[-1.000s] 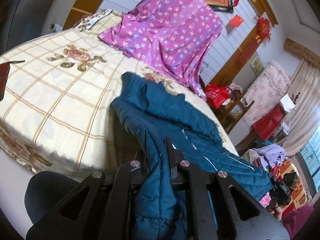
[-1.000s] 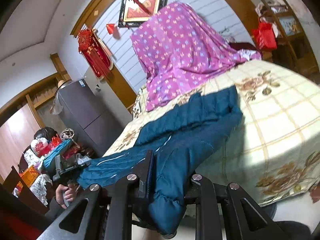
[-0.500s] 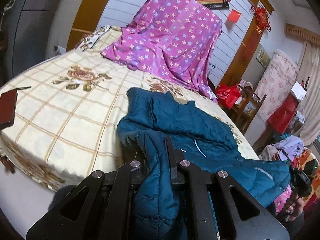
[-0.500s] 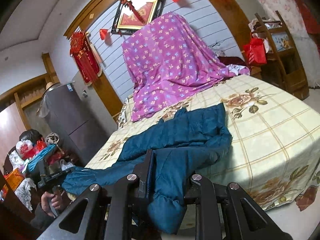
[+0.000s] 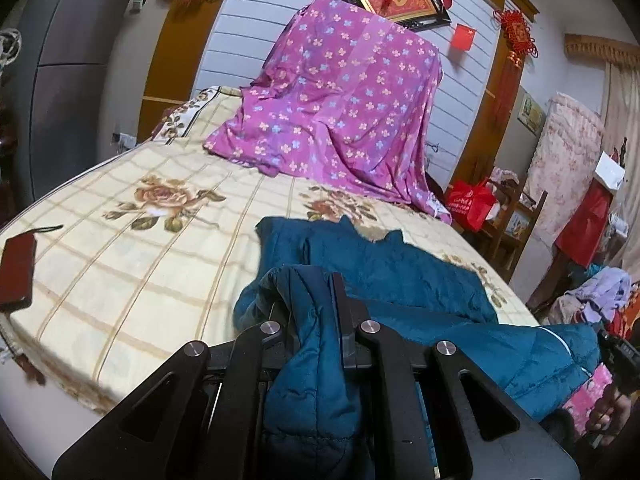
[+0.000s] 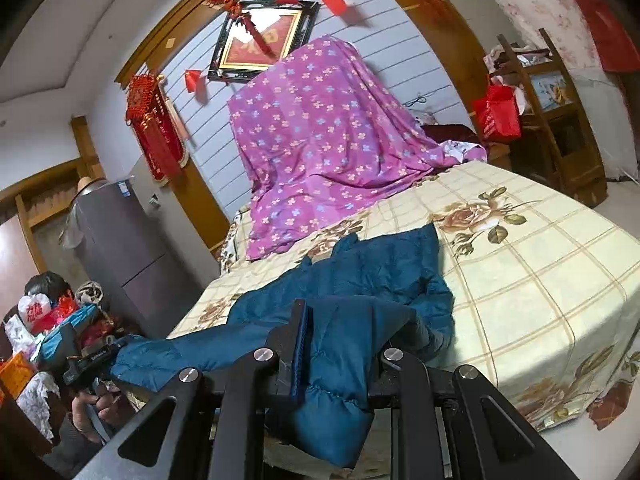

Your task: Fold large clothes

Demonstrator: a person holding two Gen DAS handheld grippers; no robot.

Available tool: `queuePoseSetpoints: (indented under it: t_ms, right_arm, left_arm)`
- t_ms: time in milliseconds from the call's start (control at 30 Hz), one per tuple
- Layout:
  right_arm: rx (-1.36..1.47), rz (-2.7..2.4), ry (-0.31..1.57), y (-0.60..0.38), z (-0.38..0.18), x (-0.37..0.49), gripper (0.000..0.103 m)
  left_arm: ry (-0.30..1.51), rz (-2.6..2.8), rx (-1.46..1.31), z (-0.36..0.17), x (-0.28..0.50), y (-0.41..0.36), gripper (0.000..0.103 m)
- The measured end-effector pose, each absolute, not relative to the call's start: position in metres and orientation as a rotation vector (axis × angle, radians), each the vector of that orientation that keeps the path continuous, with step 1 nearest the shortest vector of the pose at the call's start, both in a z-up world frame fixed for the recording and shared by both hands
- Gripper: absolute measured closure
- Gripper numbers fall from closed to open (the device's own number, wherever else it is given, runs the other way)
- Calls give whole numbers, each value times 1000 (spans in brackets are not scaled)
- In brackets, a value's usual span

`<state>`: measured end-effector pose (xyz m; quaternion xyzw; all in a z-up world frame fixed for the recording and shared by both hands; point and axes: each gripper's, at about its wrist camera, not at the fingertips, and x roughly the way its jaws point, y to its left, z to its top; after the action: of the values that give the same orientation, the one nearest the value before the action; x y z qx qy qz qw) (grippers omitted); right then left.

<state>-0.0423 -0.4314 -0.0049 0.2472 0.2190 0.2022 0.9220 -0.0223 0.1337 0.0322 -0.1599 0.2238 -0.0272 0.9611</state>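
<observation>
A teal quilted jacket [image 5: 392, 264] lies across the near part of a bed with a cream checked rose cover [image 5: 140, 248]. My left gripper [image 5: 316, 304] is shut on one corner of its near edge, and padded cloth bulges up between the fingers. My right gripper [image 6: 340, 332] is shut on the other corner of the jacket [image 6: 380, 268], with a flap hanging below the jaws. The edge stretches between the two grippers above the bed's side. Each view catches the other gripper in a person's hand: right [image 5: 616, 356], left [image 6: 86, 360].
A purple flowered sheet [image 5: 340, 100] drapes over something tall at the bed's head. A dark red flat object [image 5: 16, 268] lies at the bed's left edge. A grey fridge [image 6: 120, 240] and cluttered bags stand on one side, a wooden rack with a red bag [image 6: 496, 114] on the other.
Both grippers rose and moved in over the bed with the jacket edge still gripped. The cloth near them has bunched up, and both views have levelled out.
</observation>
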Motion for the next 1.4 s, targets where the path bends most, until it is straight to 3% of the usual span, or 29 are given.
queuePoseSetpoints:
  t_ms: [733, 1200, 1400]
  right_arm:
    - [336, 228, 308, -399, 67, 125, 84]
    - [412, 132, 353, -372, -11, 285, 84]
    - [484, 134, 469, -374, -56, 338, 84]
  left_arm:
    - [363, 38, -286, 90, 139, 134, 95]
    - [482, 234, -296, 0, 301, 118, 95]
    - [580, 267, -317, -54, 342, 121, 93]
